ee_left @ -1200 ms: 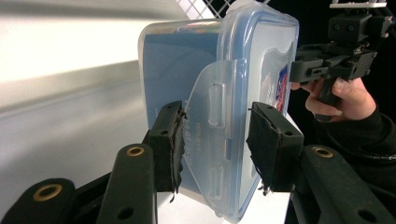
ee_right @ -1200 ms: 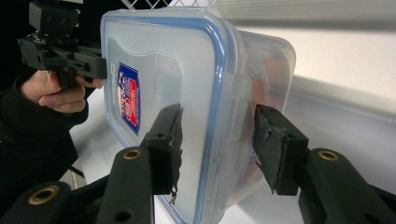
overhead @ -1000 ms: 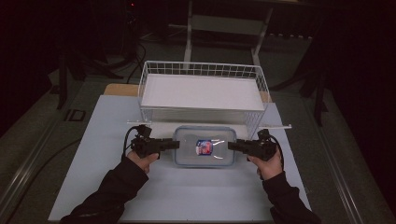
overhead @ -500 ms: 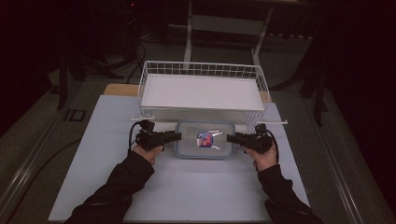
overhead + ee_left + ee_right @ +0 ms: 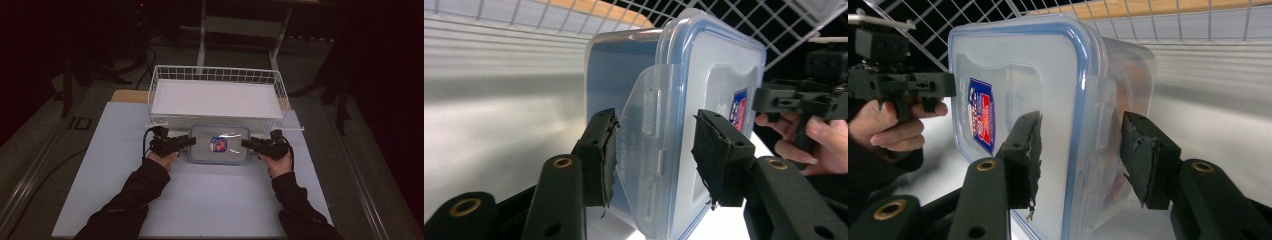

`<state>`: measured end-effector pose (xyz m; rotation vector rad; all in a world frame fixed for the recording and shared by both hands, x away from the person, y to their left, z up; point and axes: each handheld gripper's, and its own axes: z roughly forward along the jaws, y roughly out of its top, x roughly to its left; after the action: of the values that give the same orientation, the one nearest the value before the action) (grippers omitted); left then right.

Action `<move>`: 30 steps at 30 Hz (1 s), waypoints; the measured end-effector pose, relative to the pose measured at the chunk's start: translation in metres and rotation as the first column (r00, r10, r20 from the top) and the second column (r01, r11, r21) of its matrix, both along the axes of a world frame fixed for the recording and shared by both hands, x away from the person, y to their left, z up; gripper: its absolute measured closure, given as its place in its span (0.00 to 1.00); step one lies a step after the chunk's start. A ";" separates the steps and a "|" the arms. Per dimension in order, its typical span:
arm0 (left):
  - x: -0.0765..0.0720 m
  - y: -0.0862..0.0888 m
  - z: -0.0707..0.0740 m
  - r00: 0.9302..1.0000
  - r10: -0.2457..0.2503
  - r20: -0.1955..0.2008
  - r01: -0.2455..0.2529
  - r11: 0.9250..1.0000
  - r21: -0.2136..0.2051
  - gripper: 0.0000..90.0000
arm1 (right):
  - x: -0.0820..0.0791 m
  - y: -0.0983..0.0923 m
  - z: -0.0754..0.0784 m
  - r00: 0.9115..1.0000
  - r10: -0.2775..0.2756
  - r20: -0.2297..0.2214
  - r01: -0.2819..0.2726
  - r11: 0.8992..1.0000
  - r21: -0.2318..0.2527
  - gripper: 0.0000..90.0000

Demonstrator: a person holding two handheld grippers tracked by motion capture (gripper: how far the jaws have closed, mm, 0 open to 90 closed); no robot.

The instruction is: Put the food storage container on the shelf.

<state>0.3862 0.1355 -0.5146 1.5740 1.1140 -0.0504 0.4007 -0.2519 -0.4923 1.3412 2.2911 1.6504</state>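
A clear rectangular plastic food container with a blue-rimmed snap lid point(image 5: 219, 144) sits on the white bench point(image 5: 200, 200), just in front of the white wire basket point(image 5: 216, 95) and close to its front wall. A small red and blue sticker point(image 5: 218, 144) marks the lid.

The left tool point(image 5: 187, 141) reaches in from the container's left short end. In the left gripper view its jaws straddle the clear locking flap point(image 5: 646, 150) on that end; they have just been opening a little, and a gap shows between the right pad and the lid, so it looks like they no longer press on the flap. The right tool point(image 5: 246, 144) mirrors it at the other end: in the right gripper view its jaws stand spread to either side of the lid edge and the end flap point(image 5: 1098, 165), neither pad clearly pressing.

The work in hand appears to be setting the box down at the basket and letting go, or shifting the grip on the end flaps. To do it well, both tools should ease apart evenly so the box does not tip towards one end, then back straight out along the box's long axis so a pad does not catch a flap and drag the box. The basket wire just behind leaves little room that way.
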 end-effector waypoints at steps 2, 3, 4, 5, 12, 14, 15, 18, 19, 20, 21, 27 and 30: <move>0.001 0.000 0.000 1.000 0.003 0.002 -0.003 1.000 -0.002 0.58 | 0.002 0.000 -0.002 1.000 -0.006 -0.008 0.006 1.000 0.014 0.57; 0.001 -0.001 0.000 1.000 0.008 0.001 -0.008 1.000 -0.003 0.58 | 0.003 -0.001 -0.002 1.000 -0.005 -0.013 0.005 1.000 0.022 0.57; 0.001 -0.001 0.000 1.000 0.012 0.002 -0.012 1.000 -0.004 0.58 | 0.004 -0.001 -0.003 1.000 -0.007 -0.017 0.008 1.000 0.025 0.57; 0.002 -0.001 -0.001 1.000 0.015 0.002 -0.015 1.000 -0.010 0.58 | 0.005 -0.001 -0.003 1.000 -0.008 -0.024 0.009 0.999 0.034 0.57; 0.006 -0.004 -0.009 0.998 0.062 0.015 -0.062 0.998 -0.023 0.57 | 0.003 0.005 -0.005 0.997 -0.078 0.024 0.079 0.996 -0.041 0.55; 0.006 -0.005 -0.008 0.996 0.083 0.018 -0.083 0.996 -0.021 0.57 | 0.004 0.006 -0.005 0.996 -0.089 0.022 0.089 0.995 -0.040 0.54; 0.006 -0.007 -0.006 0.996 0.088 0.016 -0.088 0.996 -0.021 0.59 | 0.004 0.007 -0.005 0.995 -0.096 0.035 0.098 0.994 -0.044 0.54; 0.007 -0.008 -0.005 0.994 0.106 0.020 -0.105 0.994 -0.003 0.59 | 0.005 0.009 -0.004 0.992 -0.118 0.040 0.120 0.991 -0.054 0.54; 0.008 -0.010 -0.003 0.992 0.116 0.041 -0.118 0.992 0.037 0.59 | 0.005 0.011 -0.003 0.990 -0.132 0.048 0.135 0.989 -0.066 0.54; 0.009 -0.011 -0.003 0.992 0.117 0.052 -0.120 0.992 0.042 0.58 | 0.006 0.015 -0.001 0.986 -0.150 0.076 0.156 0.983 -0.091 0.53; 0.009 -0.011 -0.003 0.991 0.122 0.054 -0.125 0.991 0.050 0.56 | 0.007 0.016 -0.001 0.984 -0.161 0.073 0.167 0.982 -0.093 0.52; 0.009 -0.011 -0.002 0.992 0.121 0.047 -0.124 0.990 0.061 0.51 | 0.006 0.017 -0.001 0.981 -0.179 0.074 0.186 0.977 -0.100 0.47; 0.005 -0.009 0.001 0.992 0.126 0.024 -0.126 0.992 0.028 0.45 | 0.004 0.015 -0.002 0.979 -0.178 0.097 0.187 0.977 -0.099 0.45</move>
<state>0.3908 0.1267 -0.5139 1.5236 1.1992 0.0686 0.4046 -0.2367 -0.4945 1.3799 2.1046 1.4779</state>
